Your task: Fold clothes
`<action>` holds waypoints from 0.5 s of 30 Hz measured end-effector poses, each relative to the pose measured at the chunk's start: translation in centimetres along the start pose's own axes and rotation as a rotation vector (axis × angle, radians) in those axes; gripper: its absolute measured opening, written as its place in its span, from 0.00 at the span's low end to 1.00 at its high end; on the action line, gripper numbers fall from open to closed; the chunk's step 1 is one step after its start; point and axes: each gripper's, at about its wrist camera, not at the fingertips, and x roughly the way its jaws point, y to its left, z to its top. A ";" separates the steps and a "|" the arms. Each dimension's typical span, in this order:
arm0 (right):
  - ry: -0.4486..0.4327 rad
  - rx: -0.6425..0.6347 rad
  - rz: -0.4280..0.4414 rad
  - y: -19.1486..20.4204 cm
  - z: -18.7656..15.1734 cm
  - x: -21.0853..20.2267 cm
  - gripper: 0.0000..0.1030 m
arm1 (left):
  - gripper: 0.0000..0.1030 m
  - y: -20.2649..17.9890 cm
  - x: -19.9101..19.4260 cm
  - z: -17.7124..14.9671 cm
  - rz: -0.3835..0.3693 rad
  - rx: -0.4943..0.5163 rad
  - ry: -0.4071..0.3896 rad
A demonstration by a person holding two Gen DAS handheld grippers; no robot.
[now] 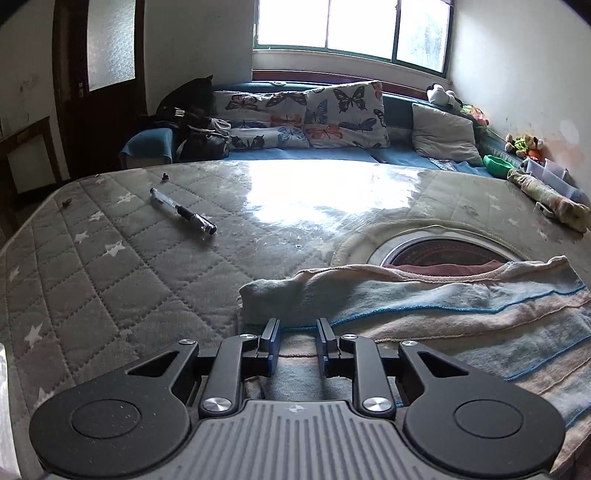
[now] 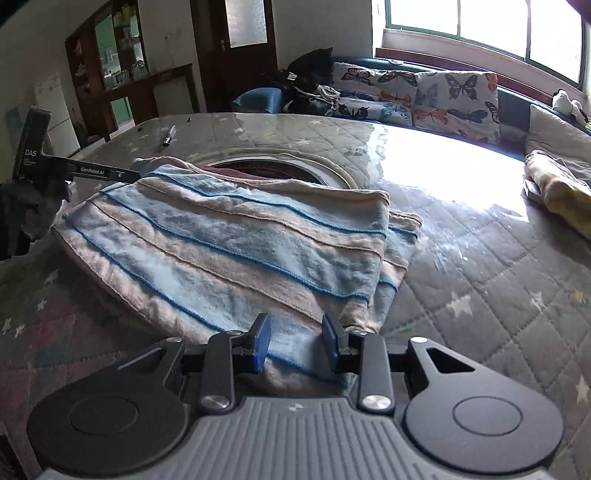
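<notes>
1. we work over a quilted grey cover with white stars (image 1: 110, 251) under a glossy clear sheet, with a window (image 1: 354, 26) at the top of the frame and butterfly cushions (image 1: 343, 114) on a blue sofa behind.
2. a striped blue and beige garment (image 2: 229, 240) lies folded at the centre of the right wrist view, its collar edge toward the round inset (image 2: 280, 166) in the surface.
3. our left gripper (image 1: 297, 332) sits at the lower centre of its frame, jaws parted over the garment's near edge, nothing pinched.
4. our right gripper (image 2: 295, 332) sits likewise at lower centre, jaws spread with cloth lying between them, not clamped.
5. a pen (image 1: 183, 210) rests at the upper left of the left view, well apart from the garment.
6. a rolled yellowish cloth (image 2: 557, 192) lies at the right edge.
</notes>
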 end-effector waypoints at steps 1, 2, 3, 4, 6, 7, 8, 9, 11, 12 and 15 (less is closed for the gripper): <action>-0.002 -0.001 -0.002 0.0 -0.3 -0.2 0.30 | 0.23 -0.1 -0.2 -0.2 -0.004 0.001 0.001; -0.004 -0.004 -0.005 -0.1 -0.6 -0.4 0.30 | 0.23 -0.2 -0.4 -0.4 -0.008 0.001 0.001; 0.002 -0.014 -0.008 -0.1 -0.6 -0.5 0.29 | 0.23 -0.3 -0.7 -0.6 -0.012 0.001 0.002; 0.005 -0.016 -0.010 -0.2 -0.8 -0.8 0.29 | 0.23 -0.5 -0.9 -0.9 -0.017 -0.002 0.001; 0.011 -0.020 -0.014 -0.4 -1.1 -1.2 0.29 | 0.23 -0.7 -1.6 -1.6 -0.030 -0.017 0.002; 0.014 -0.023 -0.016 -0.6 -1.3 -1.5 0.30 | 0.23 -1.0 -2.0 -2.0 -0.038 -0.022 0.001; 0.017 -0.025 -0.018 -0.7 -1.5 -1.7 0.30 | 0.23 -1.2 -2.4 -2.4 -0.045 -0.027 0.000; 0.021 -0.027 -0.020 -0.8 -1.7 -1.9 0.30 | 0.23 -1.5 -2.9 -2.8 -0.051 -0.031 -0.002; 0.027 -0.031 -0.025 -1.0 -2.0 -2.4 0.30 | 0.23 -2.1 -3.8 -3.7 -0.067 -0.043 -0.002; 0.030 -0.033 -0.027 -1.1 -2.2 -2.6 0.30 | 0.22 -2.4 -4.5 -4.2 -0.080 -0.061 0.000; 0.040 -0.039 -0.033 -1.5 -2.7 -3.3 0.30 | 0.22 -3.4 -6.2 -5.8 -0.098 -0.071 -0.009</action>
